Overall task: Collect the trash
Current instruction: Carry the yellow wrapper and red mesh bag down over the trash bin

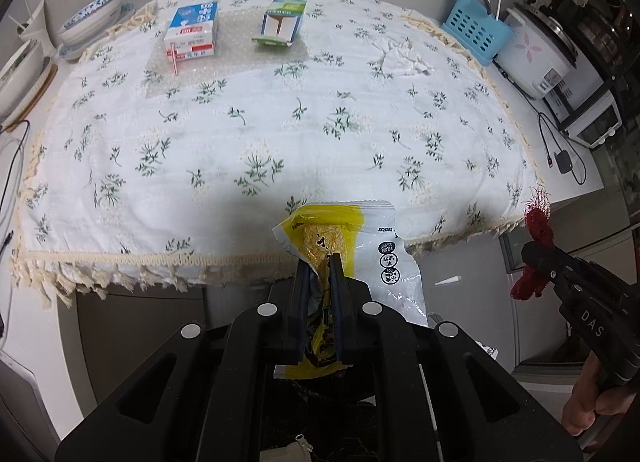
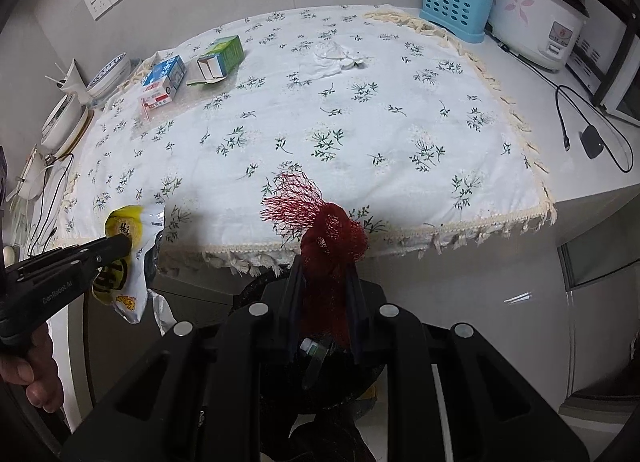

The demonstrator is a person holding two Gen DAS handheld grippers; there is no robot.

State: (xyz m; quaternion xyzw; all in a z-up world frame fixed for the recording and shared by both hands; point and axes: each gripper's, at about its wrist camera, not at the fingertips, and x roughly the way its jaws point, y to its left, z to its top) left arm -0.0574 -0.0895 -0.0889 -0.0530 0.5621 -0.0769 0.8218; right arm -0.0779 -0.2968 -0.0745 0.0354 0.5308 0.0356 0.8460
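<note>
My left gripper (image 1: 320, 262) is shut on a yellow and white snack wrapper (image 1: 360, 238), held just off the near edge of the table; it also shows in the right wrist view (image 2: 132, 230). My right gripper (image 2: 326, 262) is shut on a red mesh net bag (image 2: 320, 222), also off the near edge; the bag shows at the right of the left wrist view (image 1: 538, 230). On the floral tablecloth (image 1: 280, 122) at the far side lie a blue and white milk carton (image 1: 194, 30), a green carton (image 1: 282, 22) and a crumpled white tissue (image 1: 400, 56).
Bowls (image 1: 92, 18) stand at the far left. A blue utensil basket (image 1: 476, 30), a white rice cooker (image 1: 540, 58) and a small oven (image 1: 592, 122) stand at the right, with a black cable and adapter (image 1: 564, 162). A dark bin opening lies below the grippers (image 2: 320, 362).
</note>
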